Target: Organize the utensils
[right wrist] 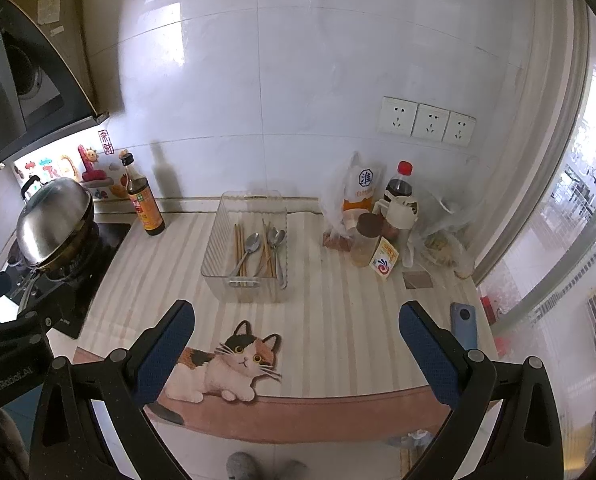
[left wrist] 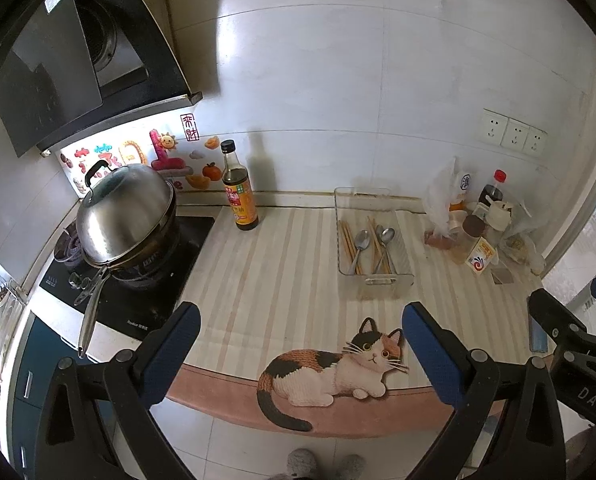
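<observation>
Both grippers hover side by side above the near edge of the striped counter mat (left wrist: 281, 264), fingers pointing toward the wall. The left gripper (left wrist: 300, 350) is spread wide and empty; the right gripper (right wrist: 295, 346) likewise gapes, holding nothing. Ahead of both, well beyond their fingertips, sits the clear bin (right wrist: 246, 248), containing spoons (right wrist: 251, 245) and chopsticks (right wrist: 239, 244). A cat picture (left wrist: 338, 364) lies between the left fingers.

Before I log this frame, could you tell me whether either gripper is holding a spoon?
No, both spoons lie in the clear tray.
</observation>
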The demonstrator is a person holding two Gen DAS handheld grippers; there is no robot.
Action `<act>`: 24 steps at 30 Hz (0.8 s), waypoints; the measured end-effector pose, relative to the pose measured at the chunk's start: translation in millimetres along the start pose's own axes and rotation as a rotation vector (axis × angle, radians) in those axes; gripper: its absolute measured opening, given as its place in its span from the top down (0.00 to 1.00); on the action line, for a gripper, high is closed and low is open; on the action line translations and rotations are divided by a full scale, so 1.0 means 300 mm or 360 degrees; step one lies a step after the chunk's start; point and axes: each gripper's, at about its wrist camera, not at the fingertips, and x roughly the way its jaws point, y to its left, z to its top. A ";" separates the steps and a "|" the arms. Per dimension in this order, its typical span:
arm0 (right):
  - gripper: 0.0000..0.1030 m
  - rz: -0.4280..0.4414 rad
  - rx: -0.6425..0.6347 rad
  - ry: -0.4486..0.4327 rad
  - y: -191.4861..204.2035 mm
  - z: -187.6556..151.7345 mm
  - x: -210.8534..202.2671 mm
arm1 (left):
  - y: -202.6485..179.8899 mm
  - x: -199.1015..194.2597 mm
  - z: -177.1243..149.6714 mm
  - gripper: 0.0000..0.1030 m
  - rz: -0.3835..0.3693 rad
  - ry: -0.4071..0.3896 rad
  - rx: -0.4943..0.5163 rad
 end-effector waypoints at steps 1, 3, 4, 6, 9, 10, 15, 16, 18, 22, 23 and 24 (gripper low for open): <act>0.00 0.0000 -0.0002 0.0000 0.000 -0.001 -0.001 | 0.000 0.000 0.001 0.00 -0.0001 0.0000 0.0001; 0.00 0.0004 -0.0003 0.0001 -0.002 -0.003 -0.002 | 0.000 0.001 0.002 0.00 -0.0001 0.0000 0.0001; 0.00 0.0002 -0.0006 0.0000 -0.002 0.001 0.000 | 0.000 0.001 0.001 0.00 -0.0003 0.0000 0.0002; 0.00 -0.0002 -0.0009 -0.0003 -0.004 0.000 -0.001 | 0.000 0.001 0.001 0.00 0.0001 0.0000 0.0001; 0.00 -0.0002 -0.0010 -0.0002 -0.004 -0.002 -0.002 | 0.001 0.000 -0.001 0.00 0.0000 -0.0002 0.0002; 0.00 -0.0003 -0.0009 -0.0003 -0.003 -0.002 -0.002 | 0.000 -0.001 0.001 0.00 0.0002 -0.0002 0.0002; 0.00 -0.0003 -0.0008 0.0001 -0.003 -0.005 -0.003 | -0.001 -0.005 0.000 0.00 0.0004 -0.0004 0.0000; 0.00 0.0000 -0.0010 -0.0003 -0.004 -0.002 -0.002 | -0.001 -0.005 0.000 0.00 0.0003 -0.0002 -0.0001; 0.00 -0.0002 -0.0011 -0.0001 -0.004 -0.002 -0.001 | 0.000 -0.005 0.000 0.00 0.0003 -0.0002 0.0000; 0.00 -0.0006 -0.0009 -0.0001 -0.006 -0.010 -0.002 | 0.000 -0.005 0.000 0.00 0.0004 -0.0002 0.0003; 0.00 0.0001 -0.0009 0.0000 -0.007 -0.007 -0.001 | -0.001 -0.005 0.000 0.00 0.0005 -0.0003 0.0000; 0.00 0.0002 -0.0011 0.0000 -0.008 -0.005 0.000 | -0.001 -0.005 0.000 0.00 0.0004 -0.0004 0.0000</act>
